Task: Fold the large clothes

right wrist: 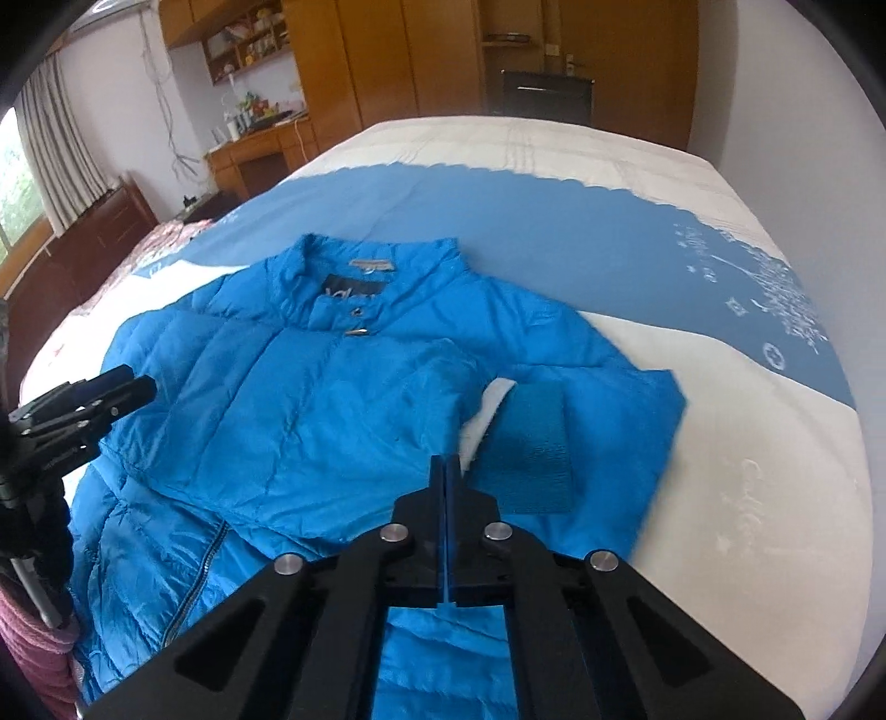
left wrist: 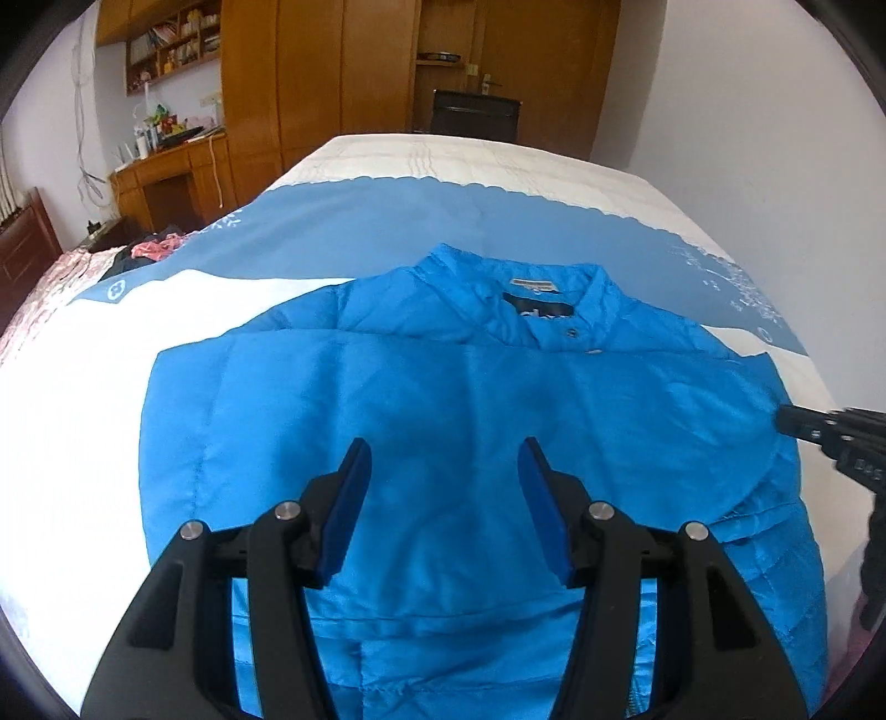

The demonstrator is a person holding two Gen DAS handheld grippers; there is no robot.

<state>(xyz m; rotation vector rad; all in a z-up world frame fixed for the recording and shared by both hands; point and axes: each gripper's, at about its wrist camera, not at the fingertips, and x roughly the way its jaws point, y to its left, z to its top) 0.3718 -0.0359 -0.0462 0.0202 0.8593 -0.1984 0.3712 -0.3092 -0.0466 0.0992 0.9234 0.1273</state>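
right claw [right wrist: 446, 471] pressed together, empty, over the jacket [right wrist: 310, 399] — only its view shows the cuff [right wrist: 531, 454]; left claw [left wrist: 443, 459] spread.

Both grippers, left gripper [left wrist: 446, 450] and right gripper [right wrist: 446, 462], are black linkages with silver pivot bolts and blue-padded fingers [left wrist: 351, 498].

The hem of the jacket [left wrist: 443, 387] was cut off by the bottom edge in both views, partly covered by the gripper bodies. The label [right wrist: 372, 265] inside the collar was too small to be read. The far sleeve edge [right wrist: 673, 443] was smeared by blur. Shelf clutter [left wrist: 166, 50] couldn't be made out.
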